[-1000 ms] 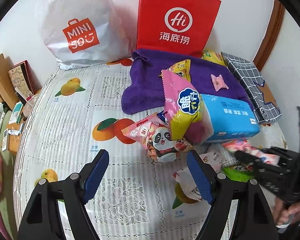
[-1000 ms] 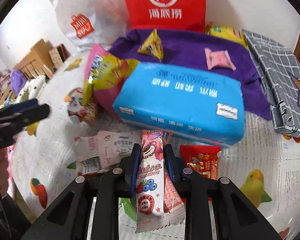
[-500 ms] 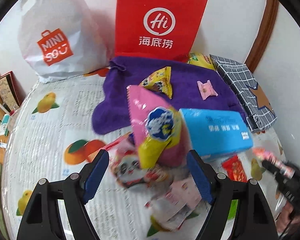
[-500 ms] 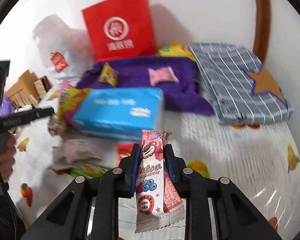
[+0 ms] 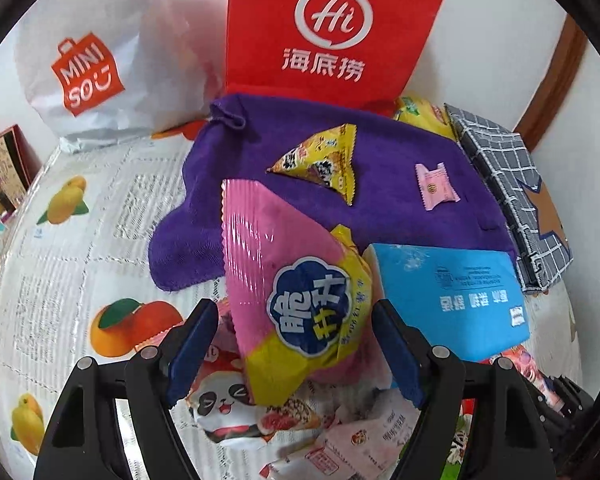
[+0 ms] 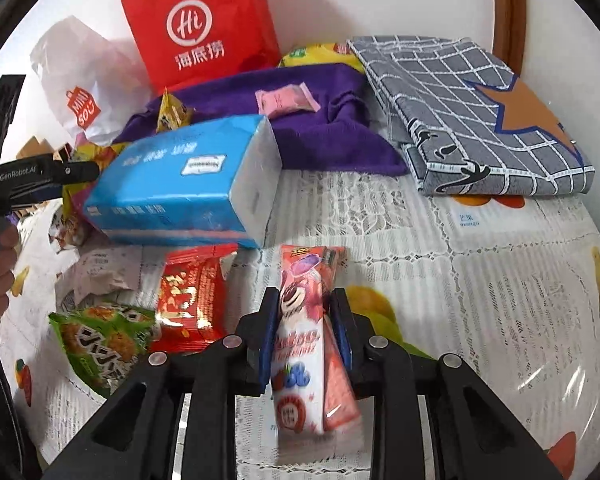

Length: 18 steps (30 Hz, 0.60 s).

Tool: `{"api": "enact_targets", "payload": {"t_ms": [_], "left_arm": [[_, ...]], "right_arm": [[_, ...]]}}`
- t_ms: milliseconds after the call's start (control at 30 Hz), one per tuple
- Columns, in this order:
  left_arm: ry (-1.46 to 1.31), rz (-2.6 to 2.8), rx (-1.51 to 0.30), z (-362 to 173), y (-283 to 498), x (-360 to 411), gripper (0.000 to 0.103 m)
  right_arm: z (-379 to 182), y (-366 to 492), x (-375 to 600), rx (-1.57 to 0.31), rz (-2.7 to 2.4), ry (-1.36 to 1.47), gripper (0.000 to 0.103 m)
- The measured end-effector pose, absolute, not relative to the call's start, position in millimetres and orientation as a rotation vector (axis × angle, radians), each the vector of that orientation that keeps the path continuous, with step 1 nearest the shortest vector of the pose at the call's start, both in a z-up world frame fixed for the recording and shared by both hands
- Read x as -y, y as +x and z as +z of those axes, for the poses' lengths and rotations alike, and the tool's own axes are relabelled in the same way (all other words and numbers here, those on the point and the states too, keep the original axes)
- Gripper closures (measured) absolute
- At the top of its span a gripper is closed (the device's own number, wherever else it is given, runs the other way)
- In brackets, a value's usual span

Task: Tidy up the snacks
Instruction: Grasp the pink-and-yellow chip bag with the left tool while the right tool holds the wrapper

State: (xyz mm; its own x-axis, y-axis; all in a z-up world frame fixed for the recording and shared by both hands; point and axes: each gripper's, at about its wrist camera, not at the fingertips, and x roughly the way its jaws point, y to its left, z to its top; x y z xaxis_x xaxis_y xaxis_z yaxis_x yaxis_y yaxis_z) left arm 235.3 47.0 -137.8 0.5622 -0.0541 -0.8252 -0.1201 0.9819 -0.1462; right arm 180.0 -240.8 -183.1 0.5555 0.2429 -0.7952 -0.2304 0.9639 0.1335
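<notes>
The pink snack bar with a bear printed on it is clamped upright between the fingers of the right gripper, its wrapper standing above the fruit-patterned cloth of the desk; those fingers have just eased slightly apart yet press on the wrapper. Just left of it lie a red packet and a green packet. Behind them a blue tissue pack sits at the front edge of a purple towel, which carries a pink candy and a yellow triangular packet.

The left gripper has its fingers released and spread on either side of a pink and yellow chip bag, having just narrowed a little; whether the pads touch the bag cannot be told. A panda packet lies beneath the bag. A red paper bag, a white shopping bag and a folded grey checked cloth stand at the back.
</notes>
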Motion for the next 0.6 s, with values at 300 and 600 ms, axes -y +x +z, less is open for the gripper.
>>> {"api": "enact_targets", "payload": {"t_ms": [300, 600], "left_arm": [[-0.210, 0.034, -0.985, -144, 242, -46, 0.048], [-0.279, 0.000, -0.961, -132, 230, -61, 0.056]], "right_arm": [[-165, 173, 257, -0.894, 0.286, 0.019, 0.046], [-188, 190, 240, -0.970, 0.258, -0.032, 0.073]]}}
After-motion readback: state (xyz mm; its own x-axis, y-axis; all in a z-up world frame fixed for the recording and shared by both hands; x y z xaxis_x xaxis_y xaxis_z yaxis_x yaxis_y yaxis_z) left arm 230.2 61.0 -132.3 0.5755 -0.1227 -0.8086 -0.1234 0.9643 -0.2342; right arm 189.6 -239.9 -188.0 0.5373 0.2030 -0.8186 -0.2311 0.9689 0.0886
